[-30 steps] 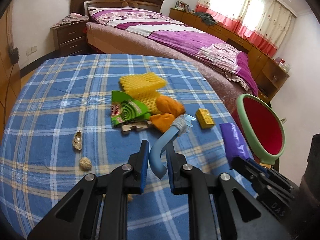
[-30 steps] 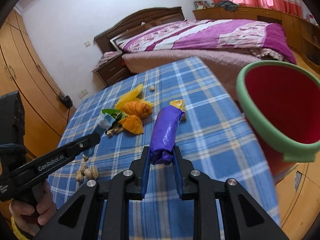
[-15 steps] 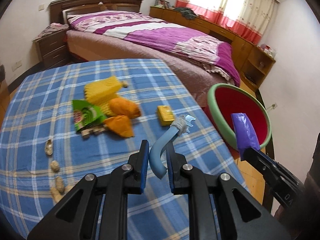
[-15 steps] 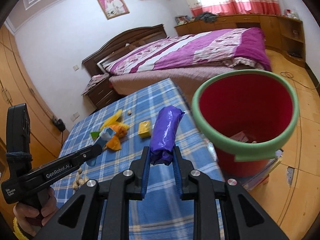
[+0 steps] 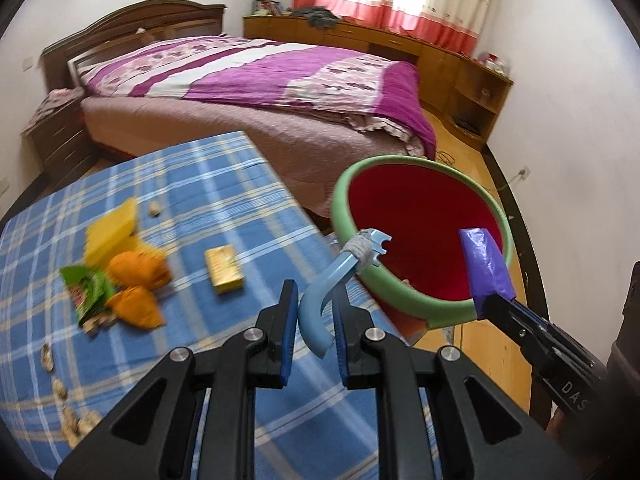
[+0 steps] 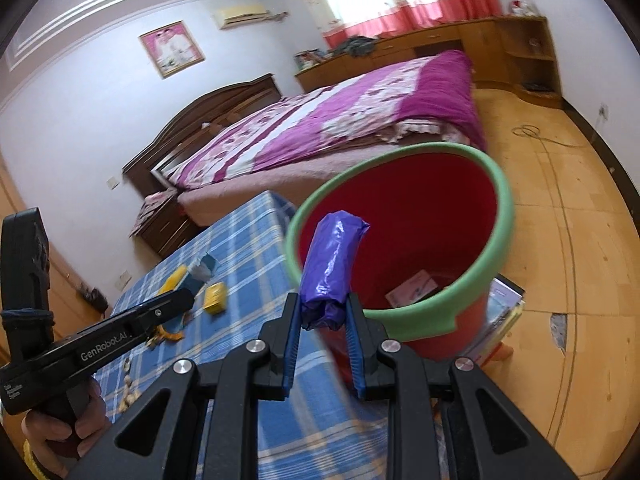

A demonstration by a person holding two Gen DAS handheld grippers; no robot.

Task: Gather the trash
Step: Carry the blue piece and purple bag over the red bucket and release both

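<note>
My left gripper [image 5: 314, 322] is shut on a curved light-blue plastic piece [image 5: 320, 300] whose wrapped, jagged end reaches the green rim of the red bucket [image 5: 360, 264]. My right gripper [image 6: 322, 318] is shut on a rolled purple plastic bag [image 6: 330, 264], held over the near rim of the same bucket [image 6: 504, 216]. In the left wrist view that purple bag [image 5: 486, 264] hangs over the bucket's mouth, with the right gripper [image 5: 486, 300] below it. The left gripper [image 6: 188, 294] shows at the left of the right wrist view, in a person's hand [image 6: 60, 436].
The bucket stands on the wooden floor beside the blue checked table [image 5: 192, 184] and holds some paper [image 6: 416, 288]. On the table lie a yellow box [image 5: 224, 270], orange peel [image 5: 138, 268], a green wrapper [image 5: 90, 290], yellow foam [image 5: 110, 230] and peanut shells [image 5: 72, 424]. A bed [image 5: 260, 80] stands behind.
Both grippers have swung right from over the table to the bucket, carrying the blue piece and the purple bag. The bucket now fills the centre of both views.
</note>
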